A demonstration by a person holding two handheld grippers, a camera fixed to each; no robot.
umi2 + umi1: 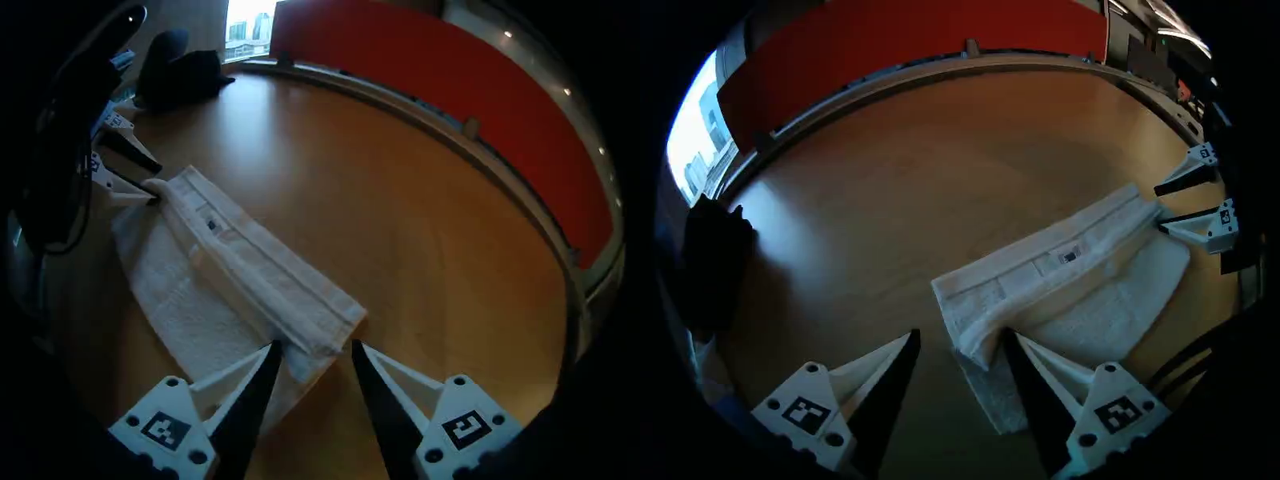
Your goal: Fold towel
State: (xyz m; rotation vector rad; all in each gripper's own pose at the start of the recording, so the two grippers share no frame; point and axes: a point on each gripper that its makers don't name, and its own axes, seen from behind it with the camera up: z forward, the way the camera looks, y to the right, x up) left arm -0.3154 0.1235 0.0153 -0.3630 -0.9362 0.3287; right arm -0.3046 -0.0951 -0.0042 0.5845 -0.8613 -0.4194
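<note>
- The white towel [1056, 280] lies flat on the wooden desk [904, 200] as a long strip running between the two claws. One long edge is turned over onto the sheet beneath. This leaves a thicker doubled band on the side toward the middle of the desk and a single layer on the other side.
- The left claw [962, 336] stands at one short end with its fingers spread, and the corner of the doubled band lies between the tips. One finger looks to touch the cloth, but nothing is pinched.
- The right claw [315, 346] stands at the opposite short end, likewise spread, with the band's end just between its tips.
- The step in hand looks like taking hold of both ends of the band to carry the fold further.
- To do it well, each claw should close low to the desk, right at its corner, and catch every layer there so none is left behind or dragged askew.
- Both ends should then rise and travel together, with the strip taut enough for the edges to land parallel.
- A dark bundle [180, 76] rests well apart near the desk's rim, and a red panel [448, 72] runs behind the desk.
</note>
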